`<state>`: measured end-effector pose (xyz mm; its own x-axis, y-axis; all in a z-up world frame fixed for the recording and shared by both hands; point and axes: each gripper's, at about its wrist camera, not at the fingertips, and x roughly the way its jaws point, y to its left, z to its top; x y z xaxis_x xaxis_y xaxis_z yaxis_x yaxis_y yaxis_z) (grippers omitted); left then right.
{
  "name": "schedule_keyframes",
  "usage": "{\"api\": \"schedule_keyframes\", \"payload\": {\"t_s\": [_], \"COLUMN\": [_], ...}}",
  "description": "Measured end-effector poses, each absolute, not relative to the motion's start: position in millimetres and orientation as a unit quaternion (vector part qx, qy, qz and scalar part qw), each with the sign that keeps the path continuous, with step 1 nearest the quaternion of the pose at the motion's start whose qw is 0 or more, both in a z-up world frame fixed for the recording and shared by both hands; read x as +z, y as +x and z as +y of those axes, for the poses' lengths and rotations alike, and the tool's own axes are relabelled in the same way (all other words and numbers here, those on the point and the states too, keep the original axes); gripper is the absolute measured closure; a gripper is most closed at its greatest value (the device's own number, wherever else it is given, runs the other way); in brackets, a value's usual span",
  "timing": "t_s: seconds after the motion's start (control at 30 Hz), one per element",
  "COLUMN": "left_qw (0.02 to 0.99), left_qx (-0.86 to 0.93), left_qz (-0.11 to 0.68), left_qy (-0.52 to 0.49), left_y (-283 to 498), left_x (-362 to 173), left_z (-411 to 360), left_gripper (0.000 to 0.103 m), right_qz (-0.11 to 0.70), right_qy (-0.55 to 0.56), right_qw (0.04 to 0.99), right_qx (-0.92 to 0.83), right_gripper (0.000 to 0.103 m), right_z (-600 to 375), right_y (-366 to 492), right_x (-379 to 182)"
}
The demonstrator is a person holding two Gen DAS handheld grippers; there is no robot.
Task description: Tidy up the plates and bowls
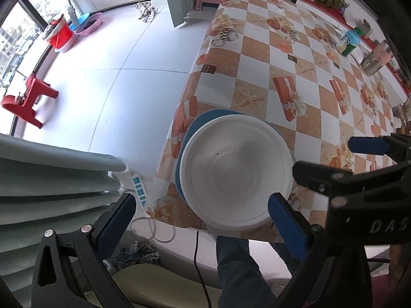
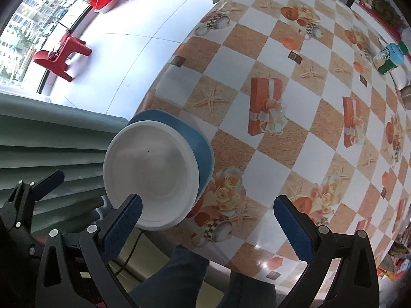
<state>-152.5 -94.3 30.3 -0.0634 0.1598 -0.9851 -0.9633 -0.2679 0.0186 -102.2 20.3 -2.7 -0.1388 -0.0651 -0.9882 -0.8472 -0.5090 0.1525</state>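
Bowl: we see a round, smooth white plastic bowl (image 1: pixel 236 174) with a wide flat rim, nested on a matte blue rounded plate (image 1: pixel 191 131) at the near corner of the table.
Table: a glossy checked oilcloth (image 1: pixel 259 51), white and sandy squares printed with starfish, roses and orange gift boxes.
Left claw: our left gripper (image 1: pixel 203 220), black frame with knurled blue pads, is spread wide and holds nothing; the bowl lies between its fingers, just ahead, right pad near the rim.
Right claw: our right gripper (image 2: pixel 208 225) is likewise released; the bowl (image 2: pixel 151 177) sits by its left pad (image 2: pixel 123 228), overlapped in view.
Far edge: a green-labelled bottle (image 2: pixel 389 57).
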Motion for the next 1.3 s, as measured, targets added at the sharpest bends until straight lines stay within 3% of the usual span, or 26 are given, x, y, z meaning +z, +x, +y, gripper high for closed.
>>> {"api": "schedule_keyframes", "payload": {"t_s": [1.3], "left_qw": [0.445], "left_qx": [0.621], "left_qz": [0.442], "left_qy": [-0.469], "left_y": [-142.0], "left_x": [38.7], "left_z": [-82.1], "left_gripper": [0.000], "right_qz": [0.404], "right_qy": [-0.577], "right_qw": [0.293], "right_qx": [0.646], "right_gripper": [0.000], "right_z": [15.7], "right_y": [-107.1], "right_x": [0.8]}}
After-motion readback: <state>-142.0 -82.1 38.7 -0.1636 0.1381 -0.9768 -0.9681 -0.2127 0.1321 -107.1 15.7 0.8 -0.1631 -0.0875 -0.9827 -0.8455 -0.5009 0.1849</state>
